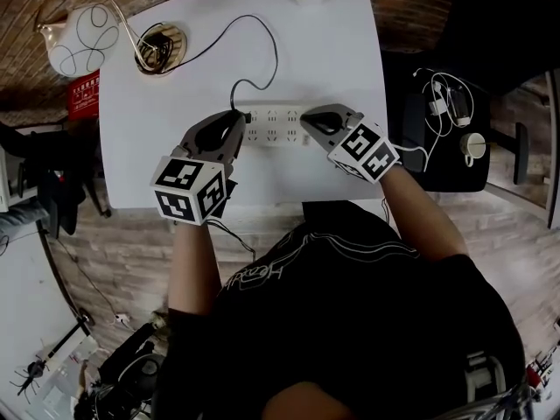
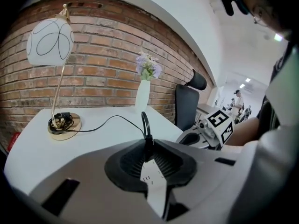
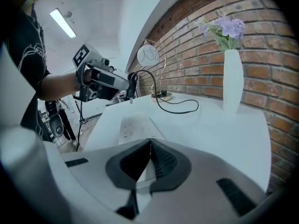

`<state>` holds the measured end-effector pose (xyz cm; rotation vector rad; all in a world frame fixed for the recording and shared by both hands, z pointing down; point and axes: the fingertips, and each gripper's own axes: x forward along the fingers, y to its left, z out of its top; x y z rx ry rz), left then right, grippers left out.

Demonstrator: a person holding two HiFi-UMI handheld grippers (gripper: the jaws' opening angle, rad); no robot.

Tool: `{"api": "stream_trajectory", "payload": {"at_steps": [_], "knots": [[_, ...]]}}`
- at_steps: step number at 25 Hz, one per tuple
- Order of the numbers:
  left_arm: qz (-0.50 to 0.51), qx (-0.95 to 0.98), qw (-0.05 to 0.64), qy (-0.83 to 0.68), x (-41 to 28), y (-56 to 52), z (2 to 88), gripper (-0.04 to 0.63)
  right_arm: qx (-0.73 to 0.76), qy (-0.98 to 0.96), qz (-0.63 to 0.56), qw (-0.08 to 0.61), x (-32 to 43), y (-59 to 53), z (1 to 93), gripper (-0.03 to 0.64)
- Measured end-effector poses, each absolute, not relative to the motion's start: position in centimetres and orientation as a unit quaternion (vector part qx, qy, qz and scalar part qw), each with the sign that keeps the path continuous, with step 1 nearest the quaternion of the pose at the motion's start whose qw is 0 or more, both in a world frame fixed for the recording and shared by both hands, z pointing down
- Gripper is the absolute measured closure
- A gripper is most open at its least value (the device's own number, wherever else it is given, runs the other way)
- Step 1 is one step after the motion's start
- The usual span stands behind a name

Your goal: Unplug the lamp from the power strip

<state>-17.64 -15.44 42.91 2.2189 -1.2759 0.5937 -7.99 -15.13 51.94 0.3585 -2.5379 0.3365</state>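
Left gripper (image 1: 237,117) clamped on black plug (image 2: 148,144); right gripper (image 1: 307,119) pressed together over flat white power strip (image 1: 278,126)

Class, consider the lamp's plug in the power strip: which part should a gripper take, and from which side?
The black plug body, not the cable leaving its top. It stands upright in the power strip's left end socket, so come from that left end, jaws on its sides, as the left gripper does.
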Motion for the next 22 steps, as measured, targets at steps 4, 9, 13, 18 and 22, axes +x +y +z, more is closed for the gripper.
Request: {"api": "stream_trajectory", "payload": {"at_steps": [4, 9, 13, 18, 22], "knots": [[0.216, 0.816, 0.257, -0.47, -17.4, -13.9, 42.1, 0.546, 0.146, -0.948, 0.133, 0.248, -7.3, -15.0, 49.6, 0.62], [0.212, 0.821, 0.239, -0.474, -16.7, -12.3, 40.5, 0.546, 0.162, -0.954, 0.122, 0.222, -6.3, -14.6, 45.4, 0.62], [0.198, 0.822, 0.234, -0.48, -16.2, -10.5, 38.7, 0.546, 0.167, -0.961, 0.127, 0.179, -5.9, -13.1, 41.4, 0.62], [0.175, 0.823, 0.238, -0.485, -16.0, -8.1, 36.8, 0.546, 0.161, -0.971, 0.121, 0.13, -5.8, -10.9, 36.4, 0.62], [0.168, 0.825, 0.234, -0.486, -15.5, -6.2, 35.5, 0.546, 0.157, -0.974, 0.119, 0.111, -5.6, -9.2, 34.1, 0.62]]}}
